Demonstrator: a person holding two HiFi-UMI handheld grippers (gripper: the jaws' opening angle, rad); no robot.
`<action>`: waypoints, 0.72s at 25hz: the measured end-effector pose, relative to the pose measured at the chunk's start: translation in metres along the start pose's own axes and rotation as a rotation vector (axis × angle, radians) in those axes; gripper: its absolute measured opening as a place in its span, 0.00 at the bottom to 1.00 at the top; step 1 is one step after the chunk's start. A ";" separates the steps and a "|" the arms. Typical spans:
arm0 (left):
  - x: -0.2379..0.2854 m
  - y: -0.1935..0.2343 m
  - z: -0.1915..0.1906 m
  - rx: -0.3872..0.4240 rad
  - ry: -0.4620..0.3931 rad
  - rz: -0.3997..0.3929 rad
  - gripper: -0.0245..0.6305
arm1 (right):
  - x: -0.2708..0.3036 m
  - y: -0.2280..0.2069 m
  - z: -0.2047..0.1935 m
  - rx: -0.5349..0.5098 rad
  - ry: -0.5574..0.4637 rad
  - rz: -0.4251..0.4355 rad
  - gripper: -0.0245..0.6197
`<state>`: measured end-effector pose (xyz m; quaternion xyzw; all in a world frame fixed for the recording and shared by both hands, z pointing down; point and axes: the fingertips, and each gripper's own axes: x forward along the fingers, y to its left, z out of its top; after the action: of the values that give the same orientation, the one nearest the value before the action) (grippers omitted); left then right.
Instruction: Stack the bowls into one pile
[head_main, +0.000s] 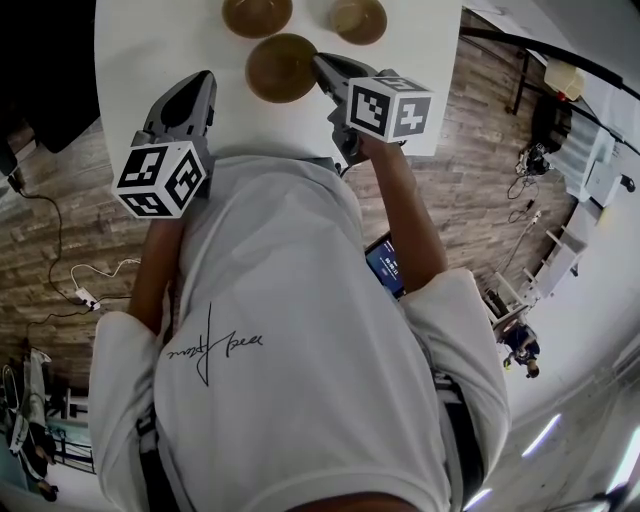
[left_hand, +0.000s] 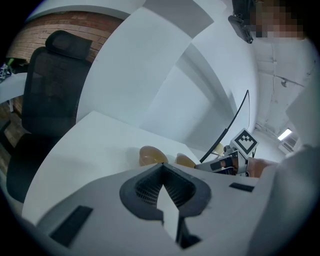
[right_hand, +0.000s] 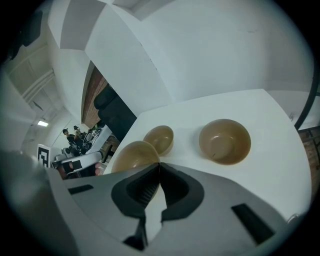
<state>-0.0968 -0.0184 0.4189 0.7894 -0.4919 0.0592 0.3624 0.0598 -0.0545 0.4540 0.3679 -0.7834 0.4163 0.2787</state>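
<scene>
- We see the left hand-held gripper (left_hand: 162, 166) with its jaws pressed together, empty, above the white worktop (head_main: 150, 40).
- The right hand-held gripper (right_hand: 159, 165) is likewise closed, its tips at the rim of the nearest brown bowl (right_hand: 131, 154).
- Just beyond that sits a smaller bowl (right_hand: 160, 139), and ahead to the right a third bowl (right_hand: 225, 141).

Bench (head_main: 150, 40): white, rounded front edge.
Floor (head_main: 60, 190): brown wood-look planks around the bench.
Chair (left_hand: 50, 85): black mesh office chair with headrest, just beside the bench.
Cables (head_main: 95, 272): white and dark, loose on the floor.
</scene>
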 end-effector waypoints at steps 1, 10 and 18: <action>0.000 0.000 0.000 -0.001 0.000 0.001 0.04 | 0.000 -0.001 0.004 -0.001 -0.005 -0.001 0.06; 0.002 0.007 0.000 -0.012 0.004 0.009 0.04 | -0.001 -0.006 0.025 -0.002 -0.033 -0.011 0.06; 0.001 0.012 0.001 -0.021 0.000 0.016 0.04 | 0.003 -0.007 0.042 -0.012 -0.051 -0.015 0.06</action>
<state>-0.1064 -0.0225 0.4244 0.7815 -0.4988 0.0569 0.3704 0.0581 -0.0942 0.4378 0.3826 -0.7899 0.4001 0.2638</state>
